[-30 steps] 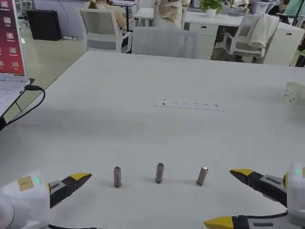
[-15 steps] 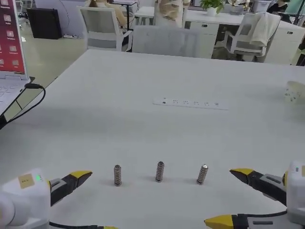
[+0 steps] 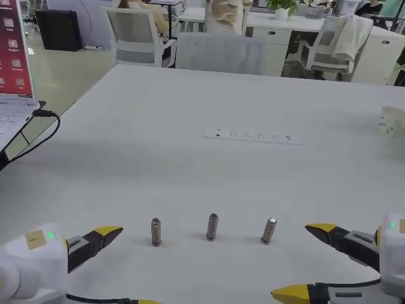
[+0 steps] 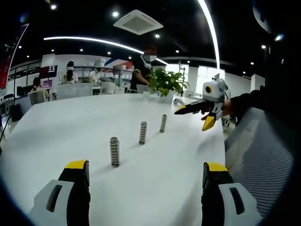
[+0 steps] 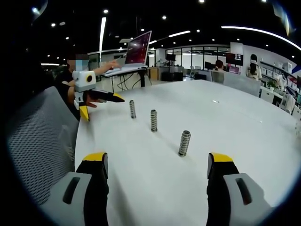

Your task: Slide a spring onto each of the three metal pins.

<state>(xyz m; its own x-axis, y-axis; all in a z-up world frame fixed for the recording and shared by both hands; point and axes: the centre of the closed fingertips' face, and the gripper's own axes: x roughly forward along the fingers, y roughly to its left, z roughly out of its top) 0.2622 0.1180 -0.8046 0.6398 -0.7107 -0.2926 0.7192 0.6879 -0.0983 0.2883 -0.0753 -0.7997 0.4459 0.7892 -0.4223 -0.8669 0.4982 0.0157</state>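
Nearest in, the left hand-held gripper (image 3: 126, 267) sits low at the bottom-left corner, yellow-tipped jaws spread wide with nothing between them; the right hand-held gripper (image 3: 297, 261) mirrors it at the bottom-right, jaws just as far apart and holding nothing; the two are well apart, held low over the white surface (image 3: 190, 171). Between them and a touch farther out, here's the row: three springs standing upright on the surface, each one already on its own pin (image 3: 271, 222); left spring (image 3: 156, 232), middle spring (image 3: 212, 227), right spring (image 3: 269, 231), evenly spaced, none touching a neighbour or a jaw; the right spring leans slightly, and the rounded top of its pin shows above the coils. In the left gripper view the row runs away from the open jaws toward the other gripper; the right gripper view shows the same line from the opposite end. Past the row comes bare surface, then a white power strip (image 3: 252, 137) lying flat across the middle; at the left edge an open laptop (image 3: 12, 63) with a black cable (image 3: 38, 136) trailing off it; farthest back, office chairs (image 3: 136, 38).
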